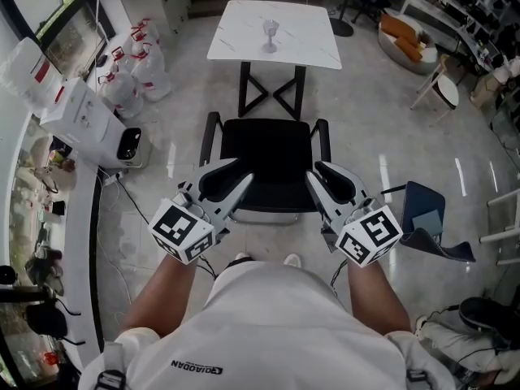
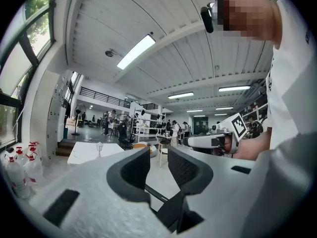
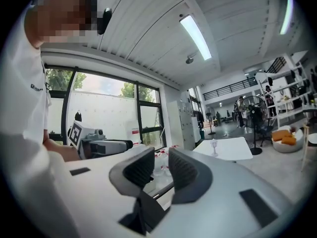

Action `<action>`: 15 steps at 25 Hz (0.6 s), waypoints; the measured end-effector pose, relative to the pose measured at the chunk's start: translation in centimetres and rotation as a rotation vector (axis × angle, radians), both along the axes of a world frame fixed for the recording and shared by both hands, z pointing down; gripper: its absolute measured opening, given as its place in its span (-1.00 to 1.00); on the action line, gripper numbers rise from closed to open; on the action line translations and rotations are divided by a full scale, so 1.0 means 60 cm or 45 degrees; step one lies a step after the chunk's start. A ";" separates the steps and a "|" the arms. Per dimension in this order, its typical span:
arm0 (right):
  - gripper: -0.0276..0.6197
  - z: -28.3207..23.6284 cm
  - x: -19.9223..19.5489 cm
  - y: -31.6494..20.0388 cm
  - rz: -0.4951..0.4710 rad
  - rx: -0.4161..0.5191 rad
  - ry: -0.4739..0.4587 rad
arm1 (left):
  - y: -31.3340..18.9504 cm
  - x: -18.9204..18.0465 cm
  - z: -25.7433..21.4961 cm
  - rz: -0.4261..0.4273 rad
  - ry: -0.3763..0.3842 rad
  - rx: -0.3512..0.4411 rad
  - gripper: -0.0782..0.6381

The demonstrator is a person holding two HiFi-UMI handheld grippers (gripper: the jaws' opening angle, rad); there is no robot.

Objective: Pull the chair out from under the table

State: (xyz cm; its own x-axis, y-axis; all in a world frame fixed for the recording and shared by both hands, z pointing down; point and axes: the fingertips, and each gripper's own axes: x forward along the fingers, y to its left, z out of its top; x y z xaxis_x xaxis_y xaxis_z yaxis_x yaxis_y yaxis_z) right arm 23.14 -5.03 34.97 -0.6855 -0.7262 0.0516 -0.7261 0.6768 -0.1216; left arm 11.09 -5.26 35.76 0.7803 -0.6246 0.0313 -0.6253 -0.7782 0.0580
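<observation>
Both tools sit level at the chair's back corners. The left tool (image 1: 241, 174) and right tool (image 1: 313, 172) each show a slim gap between the jaws with nothing pinched, likely paired for an even pull. The chair (image 1: 275, 161) faces the worktop (image 1: 236, 43), near it.

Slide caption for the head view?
Left gripper and right gripper poised at black chair; white table with glass beyond.
</observation>
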 end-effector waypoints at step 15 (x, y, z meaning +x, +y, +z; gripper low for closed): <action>-0.90 0.007 0.015 0.006 0.041 0.011 -0.015 | -0.009 0.001 0.017 -0.067 -0.072 -0.030 -0.76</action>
State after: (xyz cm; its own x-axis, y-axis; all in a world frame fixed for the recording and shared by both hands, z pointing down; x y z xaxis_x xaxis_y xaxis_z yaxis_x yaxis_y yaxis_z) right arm 24.07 -4.68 35.40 -0.6624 -0.7482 0.0374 -0.7459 0.6542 -0.1246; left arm 11.16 -5.79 36.80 0.7428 -0.6635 0.0895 -0.6683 -0.7429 0.0391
